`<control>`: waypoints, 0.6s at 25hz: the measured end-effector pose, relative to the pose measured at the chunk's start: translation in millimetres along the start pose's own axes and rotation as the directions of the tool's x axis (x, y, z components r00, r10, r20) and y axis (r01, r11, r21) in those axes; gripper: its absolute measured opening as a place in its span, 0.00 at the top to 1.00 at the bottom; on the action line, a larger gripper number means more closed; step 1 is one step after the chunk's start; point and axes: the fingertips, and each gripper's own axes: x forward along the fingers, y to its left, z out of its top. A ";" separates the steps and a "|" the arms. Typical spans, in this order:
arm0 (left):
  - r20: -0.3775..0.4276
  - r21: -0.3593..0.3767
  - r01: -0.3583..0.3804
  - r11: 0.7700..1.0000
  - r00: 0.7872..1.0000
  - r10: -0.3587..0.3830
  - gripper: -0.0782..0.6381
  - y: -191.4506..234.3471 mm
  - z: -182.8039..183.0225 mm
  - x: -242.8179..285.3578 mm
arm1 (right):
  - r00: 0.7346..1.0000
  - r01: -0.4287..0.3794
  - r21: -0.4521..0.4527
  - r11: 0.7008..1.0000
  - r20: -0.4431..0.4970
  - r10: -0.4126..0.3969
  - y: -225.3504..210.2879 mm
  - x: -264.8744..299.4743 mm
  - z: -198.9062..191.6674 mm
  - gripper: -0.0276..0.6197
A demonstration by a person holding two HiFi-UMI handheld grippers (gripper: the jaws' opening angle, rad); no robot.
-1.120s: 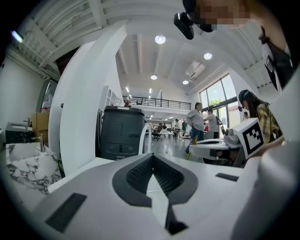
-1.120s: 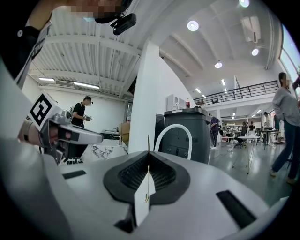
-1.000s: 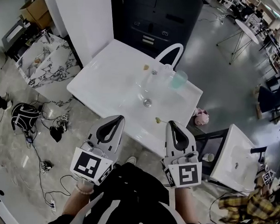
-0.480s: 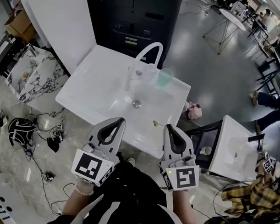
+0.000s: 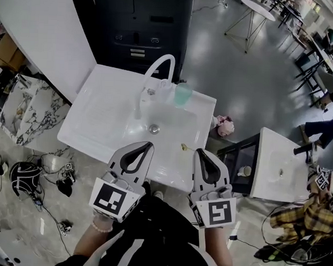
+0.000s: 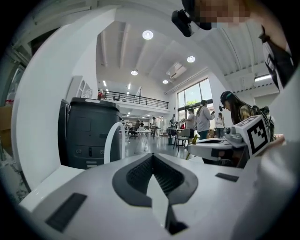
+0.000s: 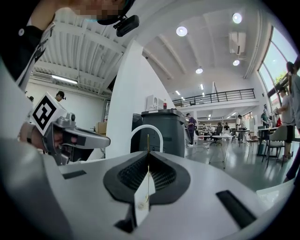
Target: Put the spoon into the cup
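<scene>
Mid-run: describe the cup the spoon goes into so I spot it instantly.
Find the white washbasin in the middle of the head view, then its white arched tap at the back. Just right of the tap stands the translucent pale green cup, the only green-tinted thing on it.

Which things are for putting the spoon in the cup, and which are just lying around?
For the job:
- spoon, held in the right hand-held gripper
- green cup

Just lying about:
- pink thing on the floor
- black bag
- plaid cloth
</scene>
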 end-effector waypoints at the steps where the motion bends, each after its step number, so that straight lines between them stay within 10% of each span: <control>1: -0.003 0.002 0.016 1.000 1.000 -0.016 0.90 0.6 0.7 5.2 | 1.000 0.013 -0.001 1.000 -0.001 -0.013 -3.0 2.7 0.4 0.95; 15: -0.002 0.024 0.194 0.981 0.981 -0.194 0.90 30.1 13.8 57.5 | 0.985 0.174 -0.003 0.985 -0.007 -0.174 -21.8 45.3 9.3 0.95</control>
